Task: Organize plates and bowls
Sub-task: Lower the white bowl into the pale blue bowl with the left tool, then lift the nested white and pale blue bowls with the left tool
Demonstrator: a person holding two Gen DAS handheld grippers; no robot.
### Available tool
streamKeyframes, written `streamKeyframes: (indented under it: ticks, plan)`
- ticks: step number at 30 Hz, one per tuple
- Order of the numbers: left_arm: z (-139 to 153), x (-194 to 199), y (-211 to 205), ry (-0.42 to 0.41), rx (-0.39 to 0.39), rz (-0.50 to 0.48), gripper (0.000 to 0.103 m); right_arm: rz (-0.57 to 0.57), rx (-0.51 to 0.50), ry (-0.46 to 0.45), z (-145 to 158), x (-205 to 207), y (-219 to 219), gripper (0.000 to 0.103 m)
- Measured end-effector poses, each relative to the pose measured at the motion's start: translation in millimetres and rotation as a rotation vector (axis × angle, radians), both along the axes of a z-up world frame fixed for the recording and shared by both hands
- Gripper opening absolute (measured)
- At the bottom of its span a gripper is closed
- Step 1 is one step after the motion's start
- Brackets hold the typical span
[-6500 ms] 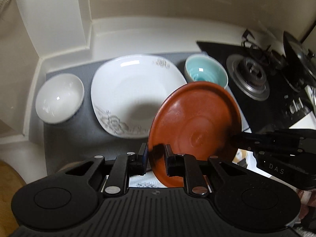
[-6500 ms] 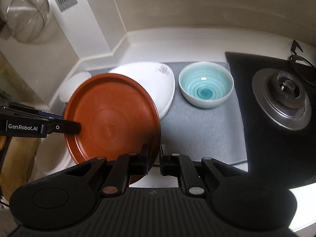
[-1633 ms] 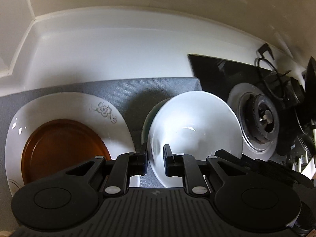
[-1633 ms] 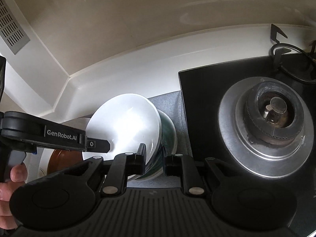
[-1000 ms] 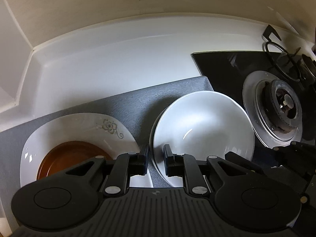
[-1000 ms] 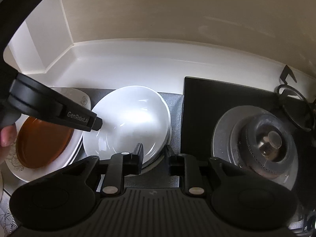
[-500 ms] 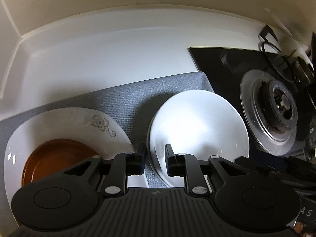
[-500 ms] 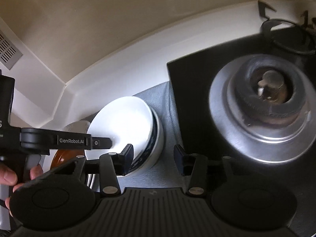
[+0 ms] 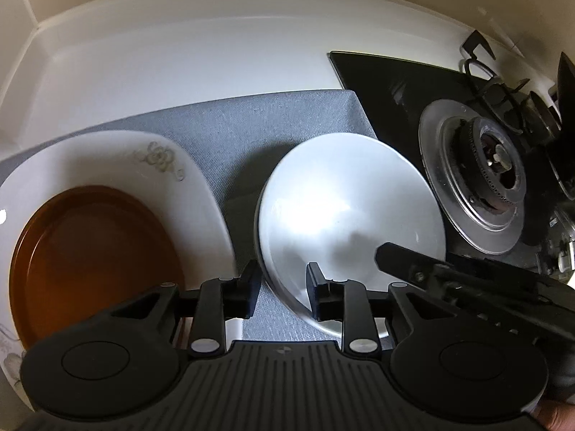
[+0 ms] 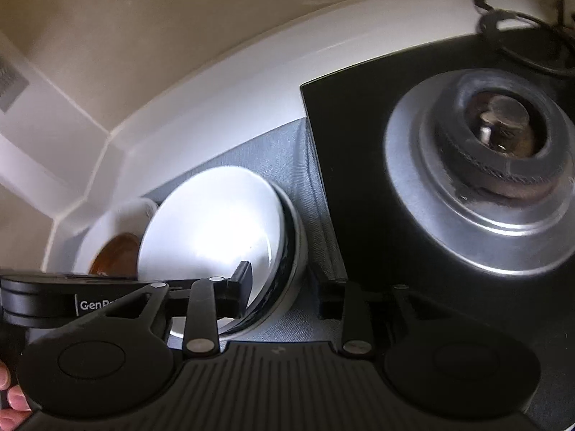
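While both of my grippers hover at the grey fabric mat [image 9: 287, 133], I count two stacks on it. At nine o'clock in the left wrist view lies one large white squarish plate with a floral print [image 9: 169, 165], and one round brown-orange plate [image 9: 93, 255] rests inside it. Beside that, near centre, sits one glossy white bowl [image 9: 352, 215], nested in a second bowl whose dark teal rim [image 10: 291, 237] shows only from the right wrist view — two plates and two bowls in all.

My left gripper [image 9: 282, 294] has its jaws apart; the near-left rim of the white bowl lies in the gap, and I cannot tell whether either pad touches it. My right gripper [image 10: 284, 291] is likewise spread wide, straddling the right edge of the bowl stack, one finger over the white bowl's interior and the other over the mat — nothing clamped.

At two o'clock, off the mat, one black glass cooktop [image 9: 395, 79] carries one silver gas burner [image 10: 503, 165] in full sight.
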State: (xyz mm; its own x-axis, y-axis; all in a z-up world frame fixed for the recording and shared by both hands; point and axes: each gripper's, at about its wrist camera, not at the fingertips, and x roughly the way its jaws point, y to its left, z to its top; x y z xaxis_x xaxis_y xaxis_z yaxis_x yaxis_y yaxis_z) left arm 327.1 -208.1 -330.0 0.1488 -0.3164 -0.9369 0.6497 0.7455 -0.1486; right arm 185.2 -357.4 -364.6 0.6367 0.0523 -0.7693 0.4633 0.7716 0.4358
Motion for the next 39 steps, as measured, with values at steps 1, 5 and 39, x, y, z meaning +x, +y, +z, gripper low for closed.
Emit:
streamKeyframes:
  ticks: [1,5,39]
  plan:
    - [-1.5,-2.1,-1.8,-0.021,0.006,-0.016,0.031,0.007,-0.018,0.006,-0.5,2.5,2.1,0.037]
    - [-1.8,-0.8,1.7,0.031,0.014,0.015,0.029,-0.003,-0.019,0.012,1.3,0.9,4.4,0.033]
    - [138.8,-31.2,347.1,0.039,-0.065,0.734,0.030,0.698,-0.011,-0.162,143.8,77.0,278.6,0.034]
